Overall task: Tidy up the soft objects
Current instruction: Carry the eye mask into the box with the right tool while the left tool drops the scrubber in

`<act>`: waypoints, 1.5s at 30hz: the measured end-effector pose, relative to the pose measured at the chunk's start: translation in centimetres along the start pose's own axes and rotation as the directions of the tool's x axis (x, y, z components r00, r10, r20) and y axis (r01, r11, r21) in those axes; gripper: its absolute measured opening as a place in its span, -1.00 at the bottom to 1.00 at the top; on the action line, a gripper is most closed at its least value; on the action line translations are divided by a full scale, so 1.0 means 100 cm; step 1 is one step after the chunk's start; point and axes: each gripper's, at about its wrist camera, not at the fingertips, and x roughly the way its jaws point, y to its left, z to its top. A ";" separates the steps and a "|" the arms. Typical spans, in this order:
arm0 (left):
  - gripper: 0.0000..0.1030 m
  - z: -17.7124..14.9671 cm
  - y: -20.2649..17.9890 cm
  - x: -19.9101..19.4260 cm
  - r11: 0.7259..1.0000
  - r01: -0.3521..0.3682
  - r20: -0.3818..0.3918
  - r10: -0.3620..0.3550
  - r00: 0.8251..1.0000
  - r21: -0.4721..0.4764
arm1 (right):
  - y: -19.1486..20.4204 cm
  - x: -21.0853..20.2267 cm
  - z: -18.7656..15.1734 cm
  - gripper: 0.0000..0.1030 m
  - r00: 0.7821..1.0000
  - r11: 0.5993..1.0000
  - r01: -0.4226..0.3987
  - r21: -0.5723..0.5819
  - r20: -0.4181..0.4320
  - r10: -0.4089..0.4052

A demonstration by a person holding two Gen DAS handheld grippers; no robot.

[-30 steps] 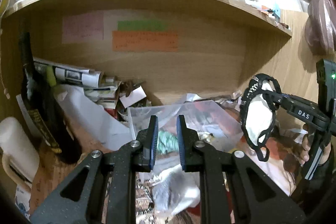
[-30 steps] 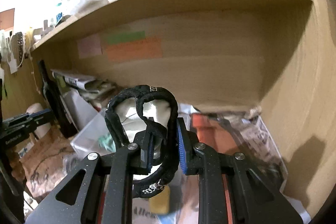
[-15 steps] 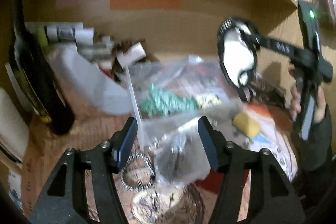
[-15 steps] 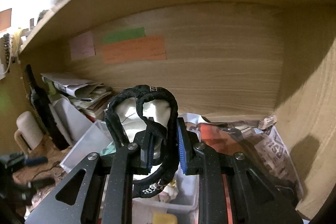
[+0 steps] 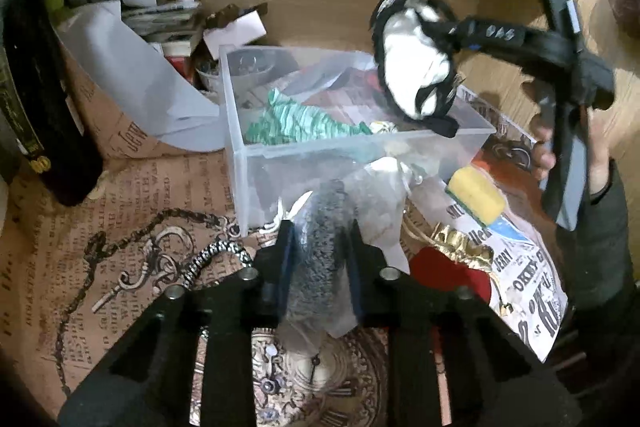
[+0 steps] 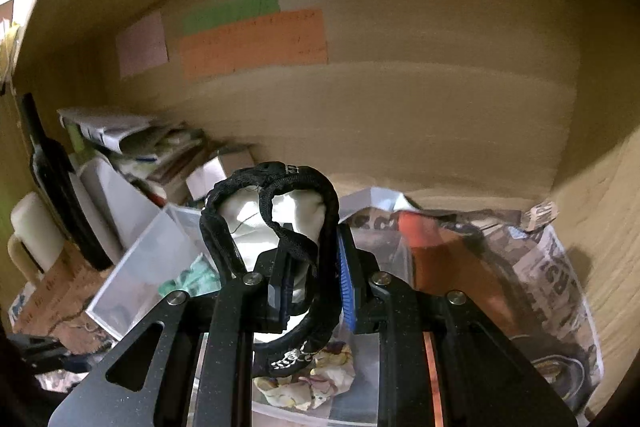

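Note:
A clear plastic box [image 5: 360, 147] stands on the desk and holds a green striped cloth [image 5: 296, 123] and a pale flowered cloth [image 6: 308, 383]. My right gripper [image 6: 314, 279] is shut on a white sock with black trim [image 6: 276, 223] and holds it over the box; the sock also shows in the left wrist view [image 5: 416, 75]. My left gripper [image 5: 320, 255] has its fingers on either side of a grey speckled soft item in a clear bag [image 5: 324, 267], in front of the box.
A yellow sponge [image 5: 476, 195] lies right of the box. A dark bottle [image 5: 36, 99] stands at the left. Papers and a grey sheet [image 5: 132, 67] pile behind the box. A metal chain [image 5: 132, 239] lies on the printed paper. A shelf hangs overhead.
My left gripper opened, dropped to the desk and closed around the bagged grey item. My right gripper carried the sock forward over the box.

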 end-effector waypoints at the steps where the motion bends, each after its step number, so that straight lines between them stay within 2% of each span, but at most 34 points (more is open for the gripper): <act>1: -0.66 0.001 -0.001 -0.005 1.000 -0.002 0.011 0.002 1.000 0.003 | -0.001 0.003 -0.001 -0.66 1.000 1.000 -0.001 -0.003 -0.012 0.001; 7: -0.71 0.016 -0.004 -0.041 1.000 0.000 0.102 0.000 0.995 0.002 | -0.001 0.022 -0.010 -0.66 0.996 0.999 -0.028 -0.018 -0.089 0.026; 12: -0.72 0.042 -0.007 -0.065 1.000 -0.028 0.201 0.025 0.979 0.012 | 0.001 0.030 -0.019 -0.65 0.988 0.998 -0.050 -0.038 -0.146 0.044; 15: -0.72 0.060 -0.008 -0.070 0.999 -0.044 0.250 0.037 0.968 0.022 | 0.004 0.032 -0.022 -0.61 0.985 0.997 -0.050 -0.060 -0.168 0.039; 16: -0.72 0.065 -0.009 -0.068 0.998 -0.052 0.260 0.044 0.965 0.027 | 0.005 0.032 -0.023 -0.59 0.976 0.995 -0.063 -0.075 -0.215 0.046; 18: -0.72 0.076 -0.011 -0.062 0.997 -0.071 0.269 0.060 0.961 0.034 | 0.006 0.032 -0.026 -0.59 0.973 0.995 -0.058 -0.086 -0.226 0.037; 21: -0.72 0.089 -0.011 -0.042 0.995 -0.094 0.254 0.080 0.964 0.042 | 0.005 0.032 -0.028 -0.53 0.971 0.994 -0.045 -0.095 -0.237 0.021; 26: -0.72 0.100 -0.013 0.000 0.987 -0.141 0.181 0.127 0.975 0.071 | 0.003 0.023 -0.031 -0.01 0.974 0.994 -0.019 -0.109 -0.227 -0.006; 32: -0.71 0.101 -0.013 0.043 0.977 -0.181 0.095 0.170 0.981 0.110 | 0.002 -0.005 -0.032 0.26 0.987 0.993 0.017 -0.113 -0.157 -0.034; 37: -0.71 0.098 -0.012 0.058 0.981 -0.159 0.036 0.156 0.987 0.111 | 0.002 -0.027 -0.036 0.33 0.993 0.994 0.013 -0.109 -0.115 -0.026; 39: -0.58 0.099 -0.012 0.061 0.983 -0.145 0.018 0.144 0.989 0.114 | 0.003 -0.033 -0.038 0.33 0.994 0.994 0.014 -0.109 -0.104 -0.026; 43: -0.05 0.093 -0.014 0.055 0.985 -0.137 0.024 0.136 0.990 0.104 | 0.000 -0.044 -0.045 0.33 0.995 0.996 0.008 -0.088 -0.098 -0.016; 45: -0.04 0.092 -0.015 0.049 0.985 -0.138 0.040 0.135 0.990 0.100 | -0.001 -0.048 -0.048 0.33 0.995 0.996 0.018 -0.086 -0.096 -0.026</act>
